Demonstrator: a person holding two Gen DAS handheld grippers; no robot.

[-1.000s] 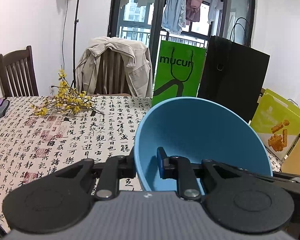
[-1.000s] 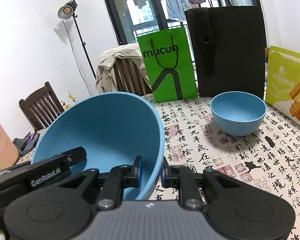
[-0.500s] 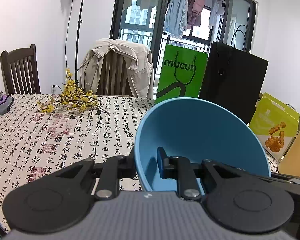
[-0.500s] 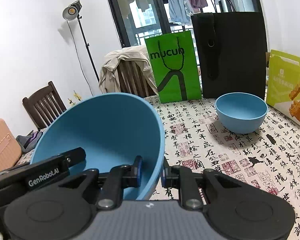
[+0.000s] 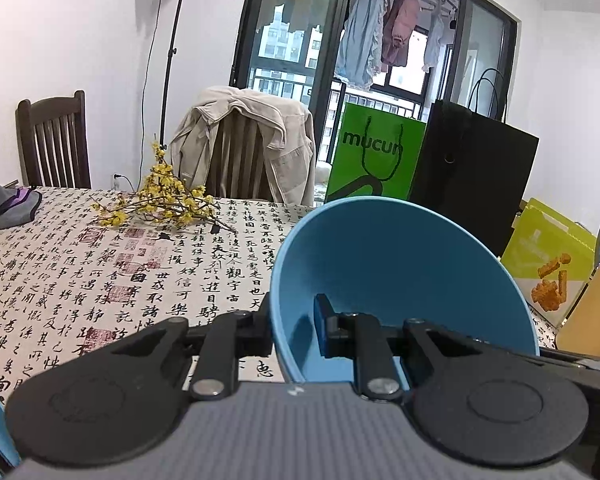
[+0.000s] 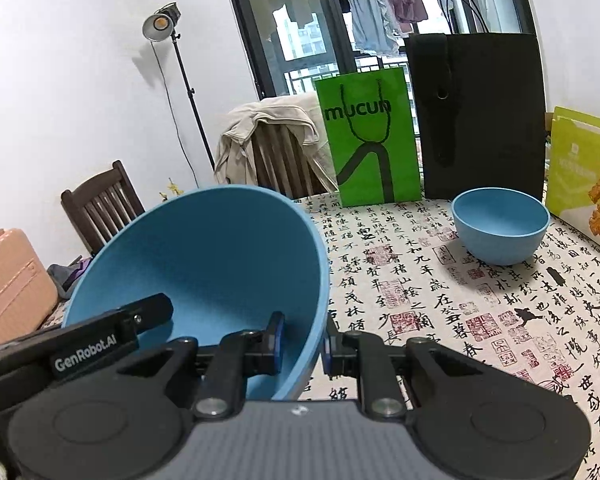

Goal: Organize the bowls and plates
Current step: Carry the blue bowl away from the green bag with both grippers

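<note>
A large blue bowl [image 5: 388,264] [image 6: 220,256] is held tilted above the table by both grippers. My left gripper [image 5: 292,320] is shut on its left rim, one finger inside the bowl and one outside. On the opposite rim my right gripper [image 6: 304,340] is shut in the same way. In the right wrist view, the left gripper's finger [image 6: 148,312] reaches into the bowl from the left. A smaller blue bowl [image 6: 500,228] stands upright on the table at the far right, apart from both grippers.
The calligraphy-print tablecloth [image 5: 100,280] bears a yellow flower sprig [image 5: 164,200]. A green bag [image 6: 368,140], a black bag [image 6: 480,116] and a yellow-green snack bag [image 6: 584,176] stand along the far edge. Chairs [image 5: 56,140] and a pink suitcase [image 6: 8,280] are on the left.
Both grippers have carried the large bowl a little to the left, so the background has slid right in both views. Their hold on the rim is the same.
</note>
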